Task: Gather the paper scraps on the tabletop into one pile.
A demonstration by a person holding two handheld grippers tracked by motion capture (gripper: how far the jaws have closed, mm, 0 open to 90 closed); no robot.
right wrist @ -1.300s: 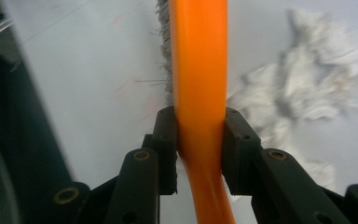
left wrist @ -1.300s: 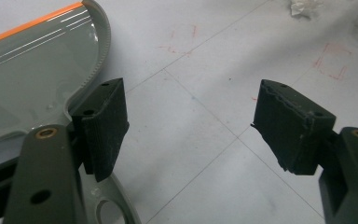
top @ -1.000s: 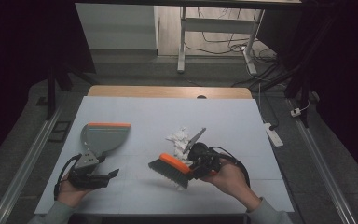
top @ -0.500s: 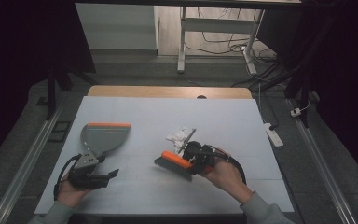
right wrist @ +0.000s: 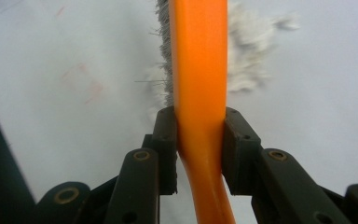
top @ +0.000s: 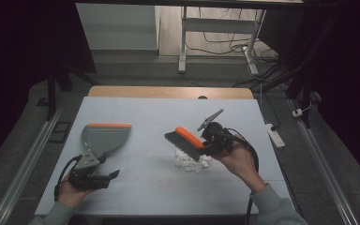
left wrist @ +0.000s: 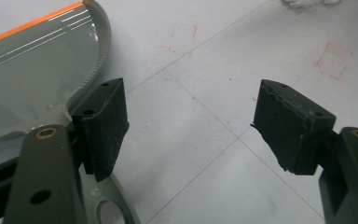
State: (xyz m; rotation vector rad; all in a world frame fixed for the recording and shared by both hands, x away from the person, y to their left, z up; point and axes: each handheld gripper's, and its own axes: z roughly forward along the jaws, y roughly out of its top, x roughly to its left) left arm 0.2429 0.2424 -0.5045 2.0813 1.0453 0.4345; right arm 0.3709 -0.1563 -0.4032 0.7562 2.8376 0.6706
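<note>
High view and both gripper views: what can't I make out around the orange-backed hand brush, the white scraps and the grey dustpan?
- Orange-backed hand brush: in the right gripper view, its back hides the bristle tips, so contact with the table cannot be judged.
- White crumpled scraps: in the high view, the brush covers part; too small to count.
- Grey plastic dustpan with orange lip: in the left gripper view, its handle is cut off by the edge and the left tool.

brush (right wrist: 198,70): glossy orange plastic, grey bristles | dustpan (left wrist: 32,79): shiny grey plastic | scraps (top: 193,161): crumpled white paper-ish | table (top: 159,187): matt, smooth
</note>
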